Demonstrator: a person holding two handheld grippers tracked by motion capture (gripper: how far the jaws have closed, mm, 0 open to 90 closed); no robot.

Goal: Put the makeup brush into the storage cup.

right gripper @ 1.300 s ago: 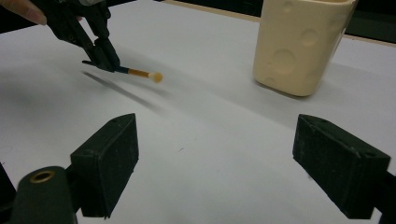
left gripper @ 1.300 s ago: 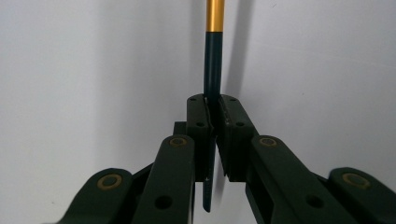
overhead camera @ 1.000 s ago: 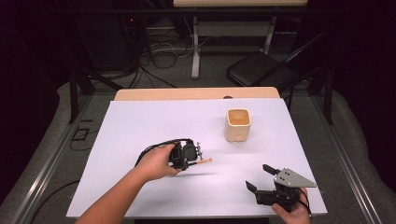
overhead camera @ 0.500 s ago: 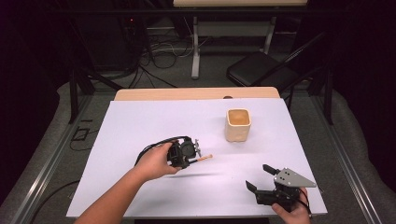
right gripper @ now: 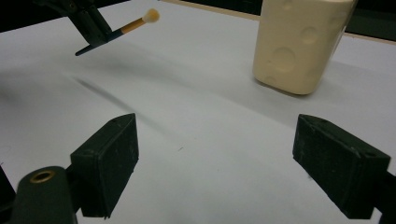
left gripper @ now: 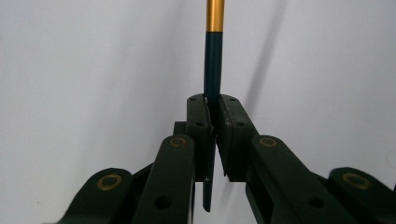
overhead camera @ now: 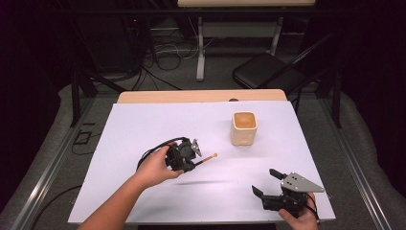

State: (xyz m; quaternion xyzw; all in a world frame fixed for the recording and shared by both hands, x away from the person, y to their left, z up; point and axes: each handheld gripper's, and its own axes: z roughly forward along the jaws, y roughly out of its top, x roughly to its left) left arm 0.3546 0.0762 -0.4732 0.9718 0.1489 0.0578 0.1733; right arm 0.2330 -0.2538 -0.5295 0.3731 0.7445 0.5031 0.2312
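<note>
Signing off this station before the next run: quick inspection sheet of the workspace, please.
Surface: white table top, bare apart from the cup; wooden edge at the far side.
Job's things: thin brush with dark handle, gold band and pale tip, held off the table; cream cup upright, dimpled sides.
Clutter: nothing seen.
Grippers: left gripper shut on the brush handle, tip pointing towards the cup; right gripper open, nothing between the jaws, near the table's front right corner.
Cables: black cable loops from the left gripper; more cables on the floor behind the table.
Surroundings: dark room, black chair beyond the table.
</note>
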